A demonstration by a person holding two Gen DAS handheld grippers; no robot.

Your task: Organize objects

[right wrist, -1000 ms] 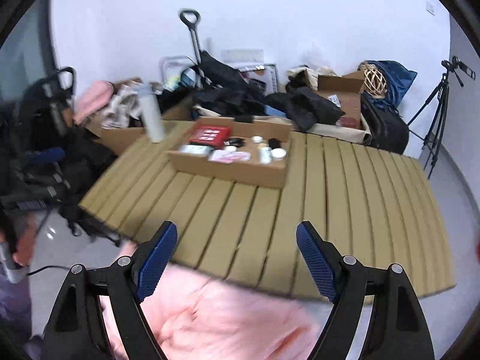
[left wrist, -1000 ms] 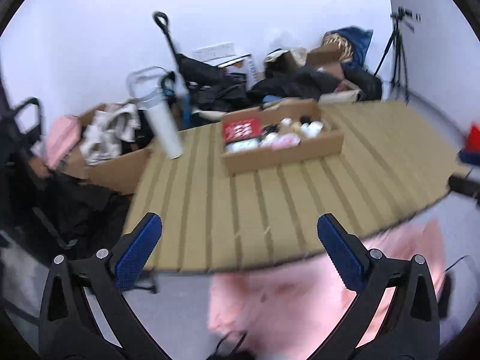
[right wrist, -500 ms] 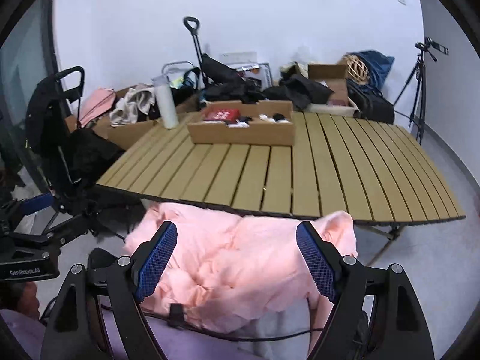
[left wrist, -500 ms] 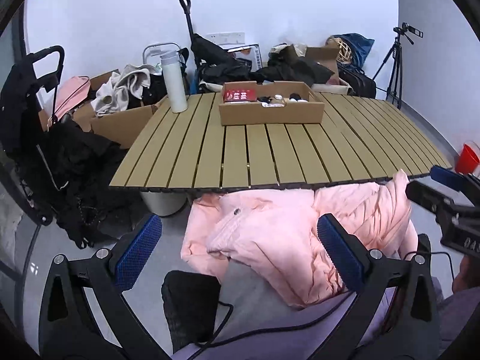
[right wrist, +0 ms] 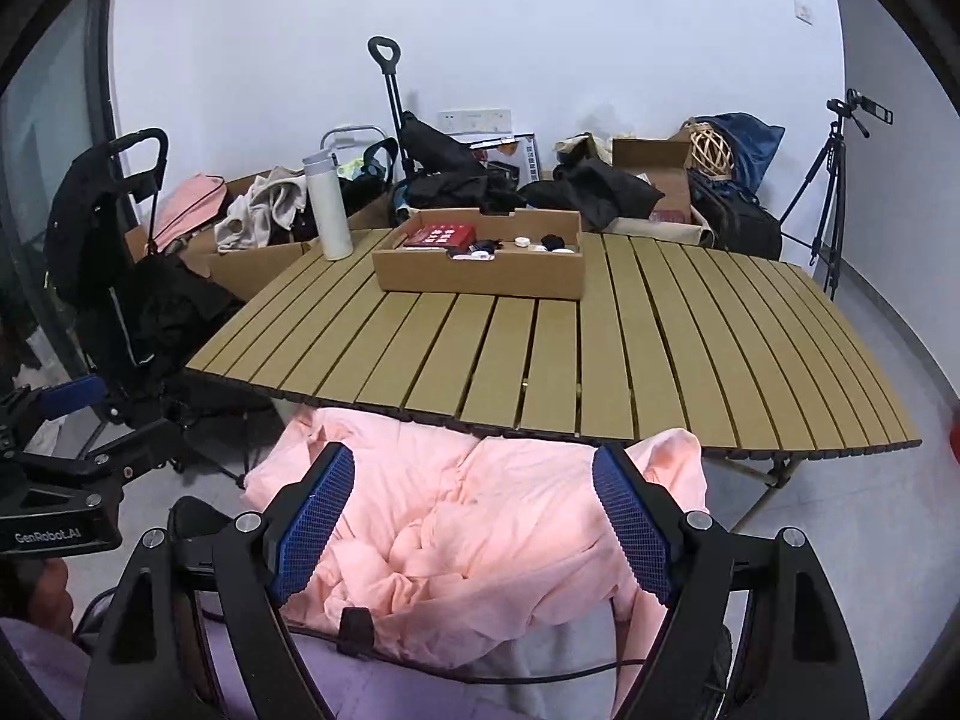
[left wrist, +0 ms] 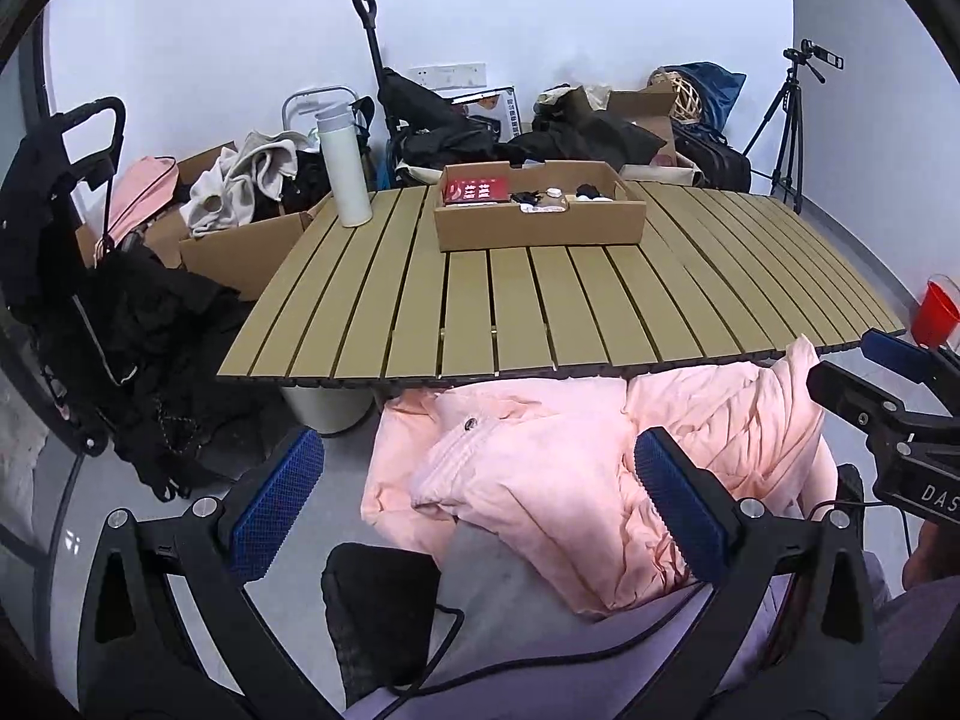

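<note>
wall (right wrist: 540, 30): white | floor (left wrist: 78, 480): grey | slatted table (right wrist: 600, 348): tan

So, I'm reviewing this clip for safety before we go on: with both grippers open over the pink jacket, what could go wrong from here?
A black cable runs under the pink jacket; the right gripper might snag it when it closes on the fabric.

The jacket drapes below the table edge and could catch there on lifting.

Swinging it up could knock the white bottle standing near the table's corner.

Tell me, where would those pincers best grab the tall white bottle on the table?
Probably around the middle of the white bottle, coming in level from the near side. It stands upright at the slatted table corner, a slim cylinder narrower than the spread fingers, with the cardboard box well apart from it.
</note>
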